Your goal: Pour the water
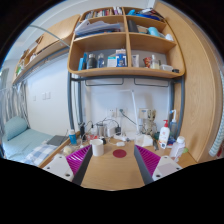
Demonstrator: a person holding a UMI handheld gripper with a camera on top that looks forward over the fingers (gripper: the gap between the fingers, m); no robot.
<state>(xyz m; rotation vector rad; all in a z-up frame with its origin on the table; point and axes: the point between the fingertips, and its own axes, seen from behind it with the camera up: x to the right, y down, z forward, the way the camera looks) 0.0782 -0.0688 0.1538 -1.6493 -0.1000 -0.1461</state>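
A white cup (97,147) stands on the wooden desk (110,172), just ahead of my left finger. A dark red round coaster or lid (120,153) lies flat on the desk a little to its right, beyond the fingers. My gripper (111,163) is open and empty, its magenta pads (78,160) wide apart over the bare desk, and nothing lies between them.
Bottles (163,134) and small items crowd the back of the desk, right and left. A white wall with a socket (117,111) rises behind. Wooden shelves (125,45) with bottles and boxes hang above. A bed (18,138) lies at the left.
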